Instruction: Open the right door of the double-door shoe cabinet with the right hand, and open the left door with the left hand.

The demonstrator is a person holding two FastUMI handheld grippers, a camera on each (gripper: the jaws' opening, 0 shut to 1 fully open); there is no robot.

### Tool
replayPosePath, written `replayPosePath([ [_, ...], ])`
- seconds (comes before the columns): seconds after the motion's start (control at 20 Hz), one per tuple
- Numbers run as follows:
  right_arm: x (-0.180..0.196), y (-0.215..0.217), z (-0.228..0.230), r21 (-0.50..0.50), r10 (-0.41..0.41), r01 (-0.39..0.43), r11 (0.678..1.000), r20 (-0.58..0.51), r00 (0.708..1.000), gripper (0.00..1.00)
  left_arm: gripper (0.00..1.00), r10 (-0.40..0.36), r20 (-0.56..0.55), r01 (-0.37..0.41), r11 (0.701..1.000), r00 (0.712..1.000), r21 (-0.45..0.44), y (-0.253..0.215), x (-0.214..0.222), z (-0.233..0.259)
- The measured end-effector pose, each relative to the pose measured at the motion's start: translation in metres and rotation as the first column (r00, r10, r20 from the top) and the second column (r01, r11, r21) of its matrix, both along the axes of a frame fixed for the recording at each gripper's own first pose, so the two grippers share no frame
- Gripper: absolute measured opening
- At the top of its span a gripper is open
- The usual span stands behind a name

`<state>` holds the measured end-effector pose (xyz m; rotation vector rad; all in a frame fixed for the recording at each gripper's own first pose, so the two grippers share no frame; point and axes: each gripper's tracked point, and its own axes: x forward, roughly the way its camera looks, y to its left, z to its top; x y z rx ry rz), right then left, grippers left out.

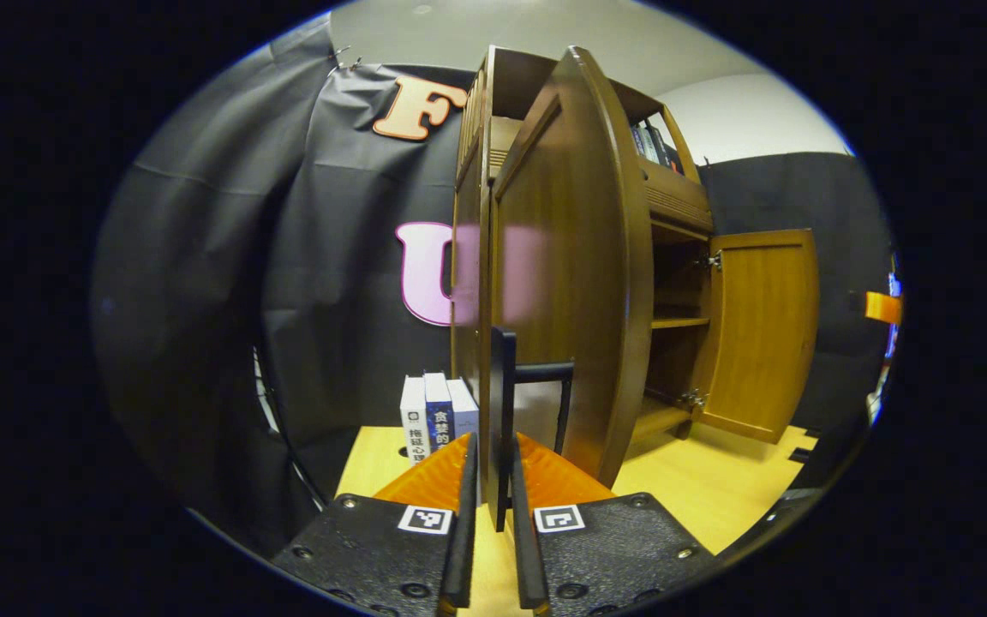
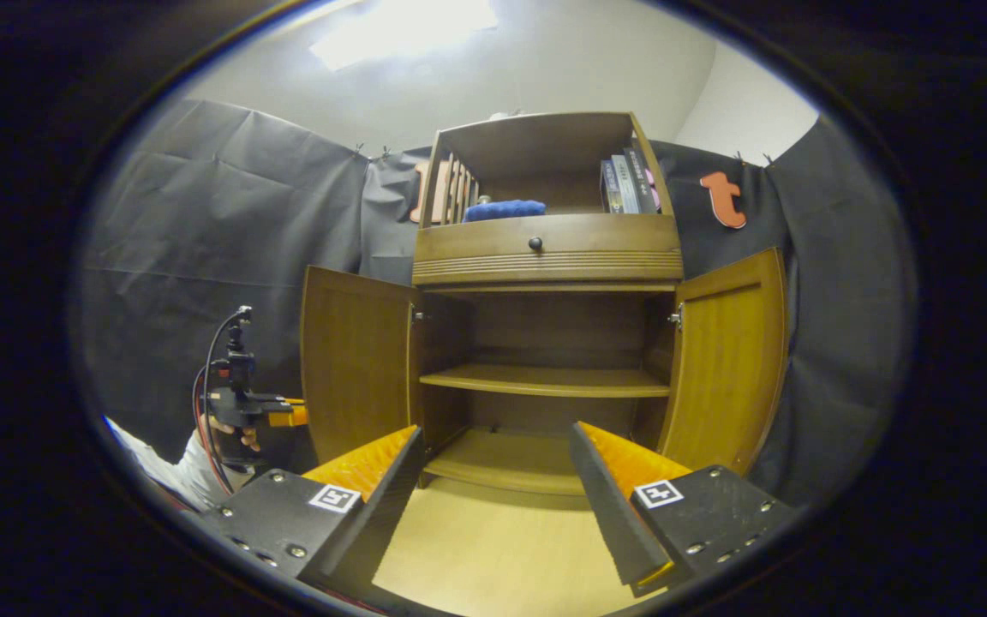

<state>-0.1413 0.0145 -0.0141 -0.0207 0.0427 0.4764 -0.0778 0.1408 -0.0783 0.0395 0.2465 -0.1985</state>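
Note:
The brown wooden shoe cabinet (image 2: pixel 545 257) stands with both doors swung open. In the right gripper view the left door (image 2: pixel 356 360) and the right door (image 2: pixel 729 351) flank empty shelves. My right gripper (image 2: pixel 495 433) is open, fingers wide apart, a little back from the cabinet's front. In the left gripper view the left door (image 1: pixel 571 283) stands nearly edge-on, and my left gripper (image 1: pixel 493 446) is shut on its black handle (image 1: pixel 504 386). The right door (image 1: pixel 759 334) hangs open farther off. A hand (image 2: pixel 228 433) holds the left gripper (image 2: pixel 275 413) beside the left door.
Three upright books (image 1: pixel 438 416) stand by the cabinet's left side. A blue cloth (image 2: pixel 502 208) and books (image 2: pixel 626 184) sit on the top shelf above a drawer with a dark knob (image 2: pixel 535 243). The cabinet rests on a light wooden surface (image 2: pixel 502 548). Black cloth surrounds it.

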Motion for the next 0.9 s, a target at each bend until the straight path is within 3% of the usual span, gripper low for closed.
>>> replayPosePath([
  [0.1,-0.001,-0.002,-0.002,0.011,0.006,-0.006,1.000,0.003,1.000,0.98,0.29,0.029,-0.002,-0.029,1.000,1.000,-0.010,0.001,0.000,-0.001],
  [0.15,-0.001,-0.004,-0.002,0.017,0.009,-0.009,1.000,0.004,1.000,0.98,0.40,0.041,-0.007,-0.041,0.999,0.999,-0.022,0.000,-0.003,-0.002],
  [0.4,0.002,-0.017,-0.002,-0.002,-0.011,0.011,1.000,0.006,1.000,1.00,0.51,0.129,0.027,-0.130,0.991,0.991,0.042,0.016,-0.018,0.017],
  [0.55,0.000,-0.016,0.006,0.024,0.003,-0.003,1.000,0.018,1.000,1.00,0.71,0.188,0.080,-0.192,0.981,0.979,0.036,0.023,-0.028,0.040],
  [0.75,-0.004,-0.026,0.021,0.058,0.000,-0.003,0.998,0.063,0.998,1.00,0.91,0.257,0.090,-0.262,0.964,0.962,0.052,0.026,-0.042,0.061],
  [0.9,-0.004,-0.043,0.037,0.100,-0.019,0.009,0.995,0.099,0.995,1.00,0.94,0.263,0.116,-0.269,0.962,0.958,0.045,0.016,-0.048,0.081],
])
